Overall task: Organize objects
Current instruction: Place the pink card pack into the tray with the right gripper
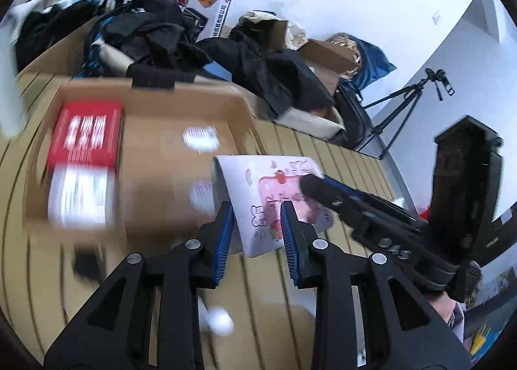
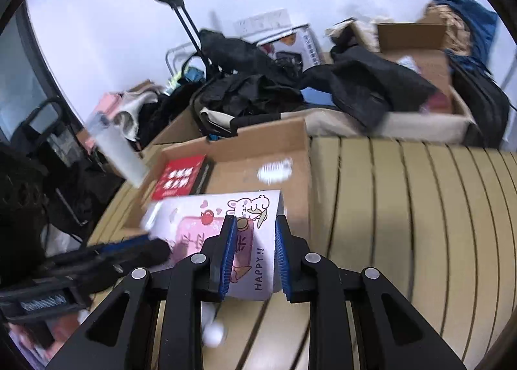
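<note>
Both grippers are pitched downward and set close together. The left gripper (image 1: pixel 257 234) is clamped narrowly, its blue pads (image 1: pixel 224 241) nearly parallel. The right gripper (image 2: pixel 252 250) is likewise narrowed (its jaws gripping), and is seen beside the left.

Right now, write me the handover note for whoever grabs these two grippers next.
Left gripper: shut on one end of the white cartoon-print box.
Right gripper: shut on the other end of the same box, so both carry it in the air.
Cardboard box: open on the slatted table, just beyond the carried box.
Done: red-and-white box already lies inside the cardboard box.
Left: probably set the cartoon-print box in beside it, then release both grippers. A small white object under the grippers is too blurred to identify.
</note>
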